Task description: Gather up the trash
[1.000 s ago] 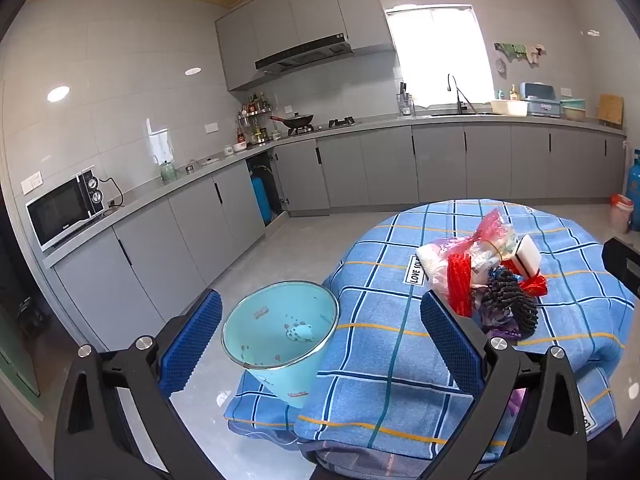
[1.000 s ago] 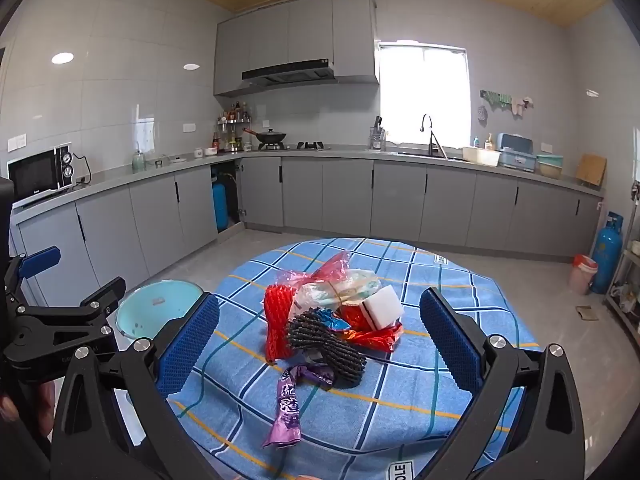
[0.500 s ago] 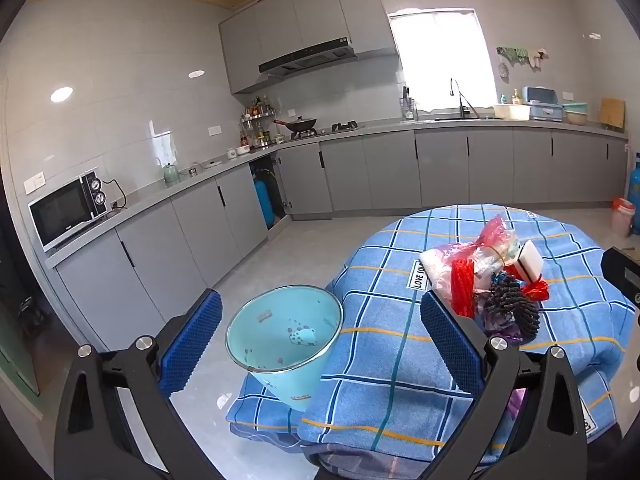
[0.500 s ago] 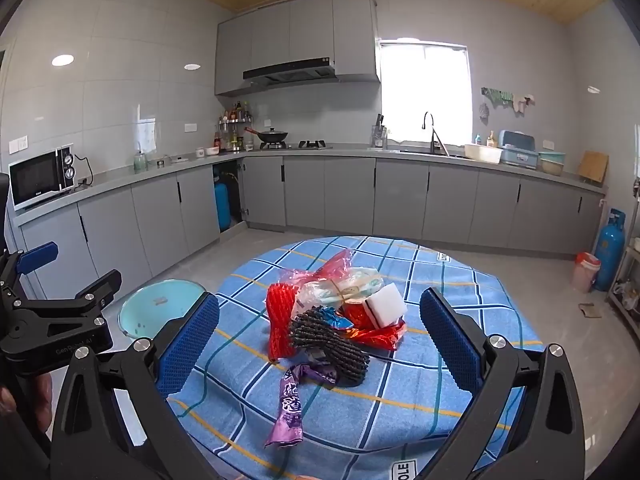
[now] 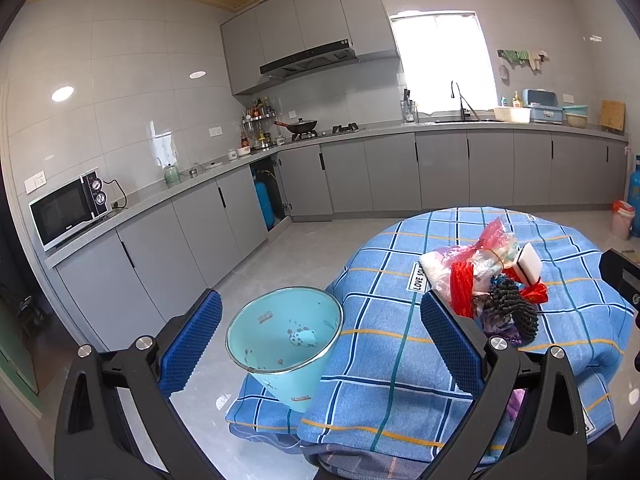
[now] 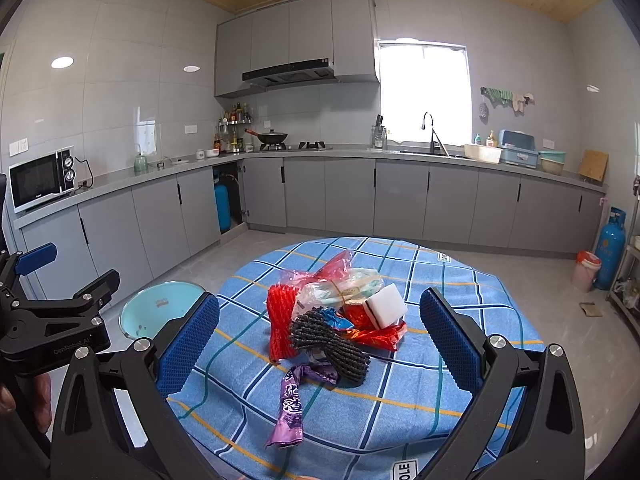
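Note:
A heap of trash [image 6: 340,312] lies mid-table on the blue checked cloth [image 6: 460,292]: red netting [image 6: 280,320], a clear plastic bag [image 6: 348,286], a white sponge block [image 6: 386,306], a dark ribbed scrubber [image 6: 332,344] and a purple wrapper [image 6: 290,404] nearest me. A light blue bin [image 5: 286,340] stands tilted at the table's left edge. My left gripper [image 5: 320,344] is open, with the bin seen between its fingers. My right gripper [image 6: 320,344] is open above the near table edge, facing the heap. The heap [image 5: 484,284] also shows in the left wrist view.
Grey kitchen cabinets and a counter [image 6: 320,160] run along the left and far walls, with a microwave [image 6: 40,180] at the left. A blue gas cylinder [image 6: 608,248] and a small pink bin [image 6: 586,270] stand by the right wall. Grey tiled floor surrounds the table.
The left wrist view has shifted slightly, so the bin and heap sit a little lower and to the right. The right gripper has barely moved. Both stay open.

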